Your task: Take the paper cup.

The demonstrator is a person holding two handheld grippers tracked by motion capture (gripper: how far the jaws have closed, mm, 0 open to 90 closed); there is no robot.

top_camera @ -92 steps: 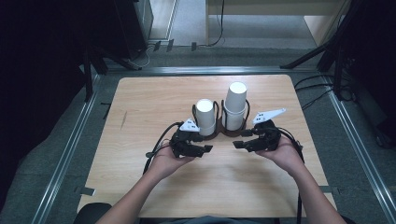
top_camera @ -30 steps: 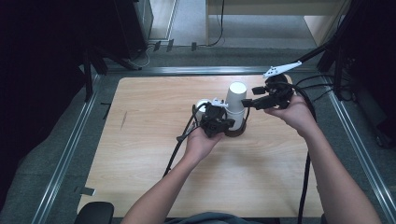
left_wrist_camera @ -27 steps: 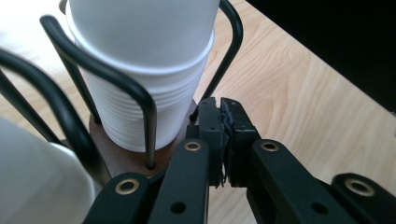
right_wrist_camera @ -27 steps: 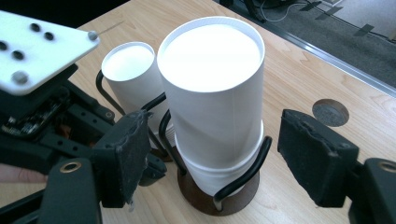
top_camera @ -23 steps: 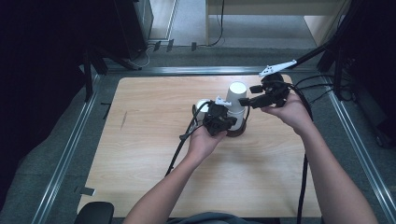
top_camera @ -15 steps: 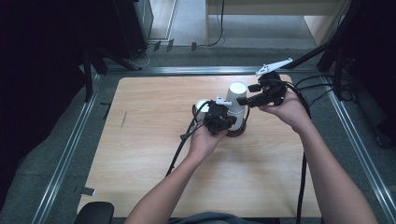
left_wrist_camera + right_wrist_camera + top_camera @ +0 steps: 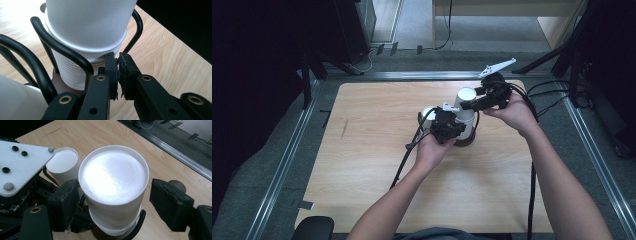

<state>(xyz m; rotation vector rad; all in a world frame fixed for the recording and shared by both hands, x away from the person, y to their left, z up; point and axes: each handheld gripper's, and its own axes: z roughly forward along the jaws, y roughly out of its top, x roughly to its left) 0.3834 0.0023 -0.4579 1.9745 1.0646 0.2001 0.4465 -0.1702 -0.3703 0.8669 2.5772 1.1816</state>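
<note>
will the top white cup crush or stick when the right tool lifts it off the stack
The top cup looks thin-walled and light, so a hard squeeze would probably dent it. Nested on the ribbed stack, it may drag lower cups up; the left tool, shut at the holder wire, likely steadies it.

A light wooden table (image 7: 377,165) is sitting in front of me. A black wire cup holder (image 7: 62,53) with a brown base is standing on it, holding white cups (image 7: 466,112).
</note>
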